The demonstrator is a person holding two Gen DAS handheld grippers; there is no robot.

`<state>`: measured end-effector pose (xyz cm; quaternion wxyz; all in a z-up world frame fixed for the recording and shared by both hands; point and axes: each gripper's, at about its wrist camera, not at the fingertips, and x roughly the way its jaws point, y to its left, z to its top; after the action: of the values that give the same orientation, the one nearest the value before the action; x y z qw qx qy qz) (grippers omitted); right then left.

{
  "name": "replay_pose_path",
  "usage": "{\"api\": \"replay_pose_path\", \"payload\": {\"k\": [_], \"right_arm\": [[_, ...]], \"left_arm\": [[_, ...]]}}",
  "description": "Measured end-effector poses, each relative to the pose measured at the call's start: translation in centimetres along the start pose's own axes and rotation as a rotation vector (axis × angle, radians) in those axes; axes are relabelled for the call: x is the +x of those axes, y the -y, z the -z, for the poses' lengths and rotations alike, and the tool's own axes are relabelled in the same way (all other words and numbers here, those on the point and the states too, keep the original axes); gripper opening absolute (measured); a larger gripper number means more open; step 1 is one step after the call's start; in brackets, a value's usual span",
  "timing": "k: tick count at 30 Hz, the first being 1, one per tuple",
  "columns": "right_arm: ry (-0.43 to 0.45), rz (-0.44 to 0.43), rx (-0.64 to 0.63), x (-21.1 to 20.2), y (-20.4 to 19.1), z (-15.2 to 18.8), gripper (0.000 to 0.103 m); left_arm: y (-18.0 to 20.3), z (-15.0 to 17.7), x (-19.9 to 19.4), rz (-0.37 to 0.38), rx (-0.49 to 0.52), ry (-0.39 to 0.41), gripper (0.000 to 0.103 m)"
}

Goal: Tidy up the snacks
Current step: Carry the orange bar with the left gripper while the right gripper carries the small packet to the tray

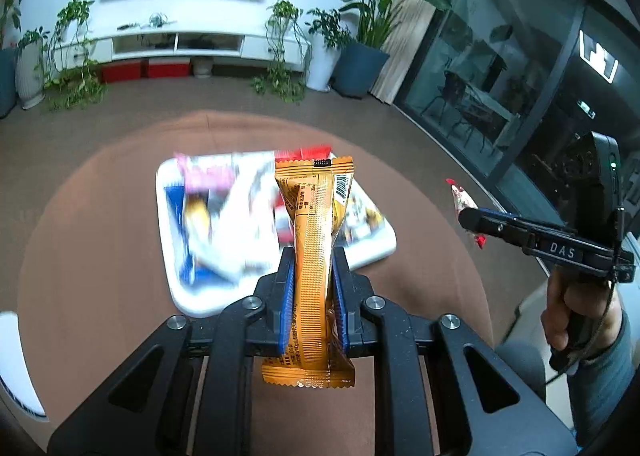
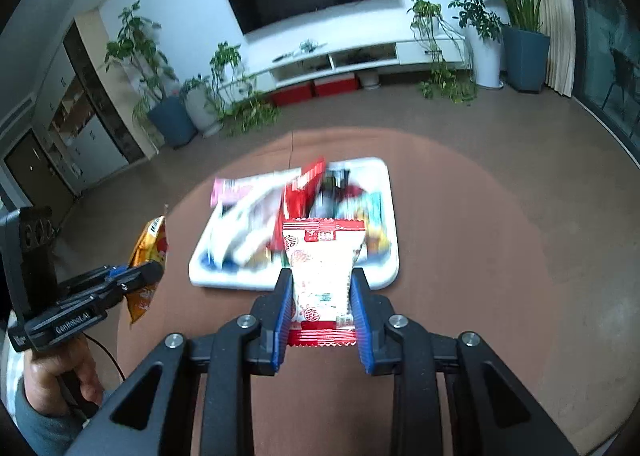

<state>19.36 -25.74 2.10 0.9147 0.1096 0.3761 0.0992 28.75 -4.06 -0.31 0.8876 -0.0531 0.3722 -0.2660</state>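
Your left gripper (image 1: 313, 270) clamps an orange packet (image 1: 314, 256); your right gripper (image 2: 322, 286) clamps a red-and-white packet (image 2: 322, 256), near the white tray (image 2: 390, 216).

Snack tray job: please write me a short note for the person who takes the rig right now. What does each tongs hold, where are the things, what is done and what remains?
Left tongs: shut on an orange snack bar, lifted above the table.
Right tongs: shut on a red-and-white snack pack, also lifted.
White tray: on the round brown table, with many other snack packets piled in it, blurred.
Done: two snacks picked up.
Left: place both; where they go is not shown. Then sort the tray's pile.
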Motion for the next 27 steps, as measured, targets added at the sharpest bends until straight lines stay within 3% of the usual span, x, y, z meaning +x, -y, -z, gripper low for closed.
{"api": "replay_pose_path", "payload": {"k": [8, 19, 27], "right_arm": [[-0.01, -0.002, 0.002, 5.3, -0.3, -5.0, 0.03], [-0.125, 0.033, -0.018, 13.3, 1.0, -5.5, 0.03], [-0.155, 0.07, -0.051, 16.1, 1.6, -5.3, 0.03]], "left_arm": [[-0.4, -5.0, 5.5, -0.06, 0.022, -0.031, 0.016], [-2.4, -5.2, 12.0, -0.11, 0.017, -0.105, 0.016], [-2.8, -4.6, 16.1, -0.123, 0.026, -0.139, 0.016]]}}
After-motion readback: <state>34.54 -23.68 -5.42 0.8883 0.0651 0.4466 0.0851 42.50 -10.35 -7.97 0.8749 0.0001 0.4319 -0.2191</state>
